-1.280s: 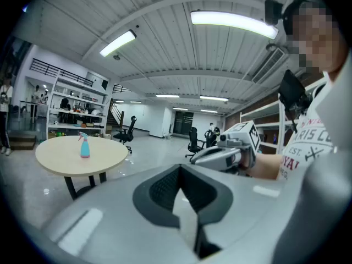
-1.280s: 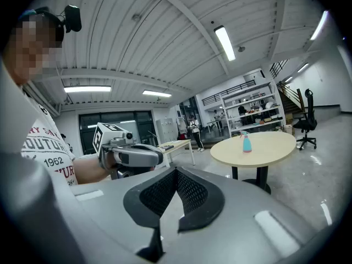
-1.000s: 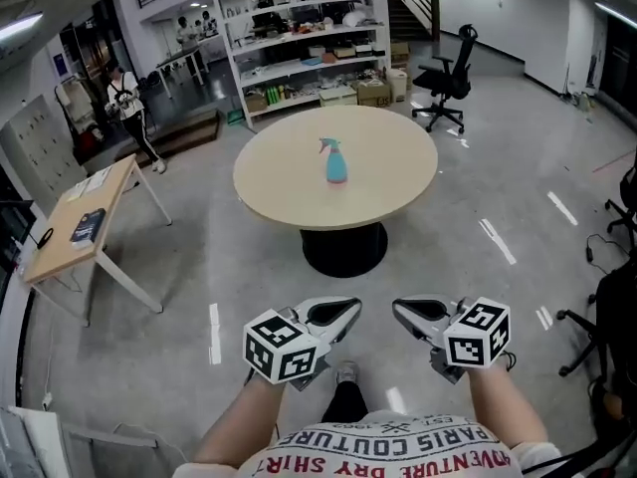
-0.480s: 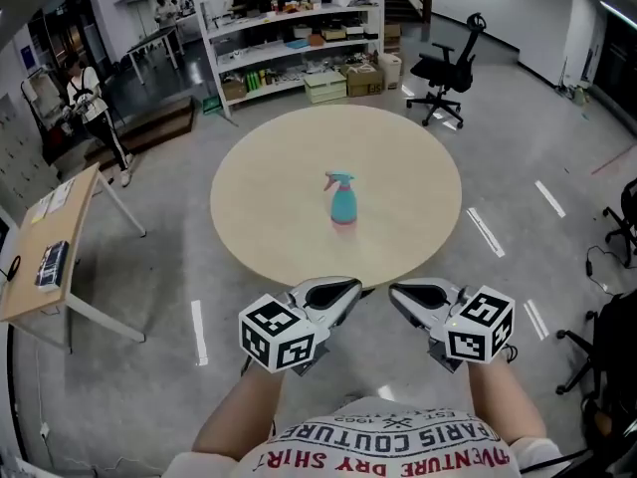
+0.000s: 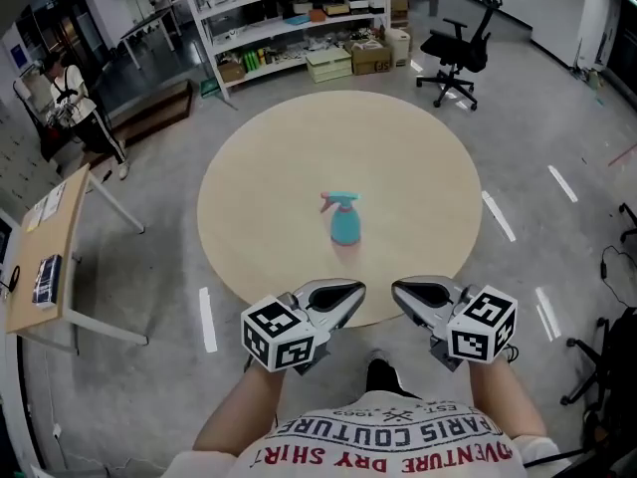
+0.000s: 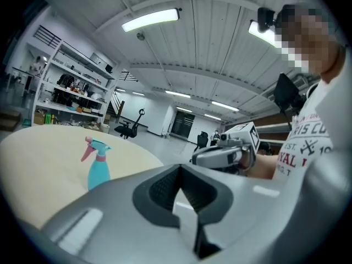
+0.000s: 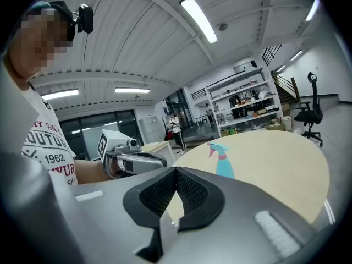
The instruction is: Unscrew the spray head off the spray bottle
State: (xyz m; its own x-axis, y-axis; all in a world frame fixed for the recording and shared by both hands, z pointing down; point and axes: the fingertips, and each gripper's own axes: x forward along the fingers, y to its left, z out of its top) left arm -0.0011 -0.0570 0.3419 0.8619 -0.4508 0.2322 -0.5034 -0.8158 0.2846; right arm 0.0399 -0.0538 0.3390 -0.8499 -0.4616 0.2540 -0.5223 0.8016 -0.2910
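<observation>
I judged this to be the approach, with no unscrewing begun. The spray bottle (image 5: 344,225) stood upright near the middle of the round tabletop (image 5: 418,167), alone there. Its spray head (image 5: 336,203) was on, the pink trigger pointing to the left in the head view.

Both tools hung at the near edge of the tabletop, well short of the bottle and touching nothing. The left tool (image 5: 348,297) had its jaws pressed together with nothing between them, and the right tool (image 5: 406,297) was the same, closed on empty air.

The next move, as I read it, called for reaching in over the tabletop and spreading both pairs of jaws. One tool would need to pinch the teal body to steady it while the other took the collar under the head. A light bottle like that could tip or spin if only the head were gripped.
</observation>
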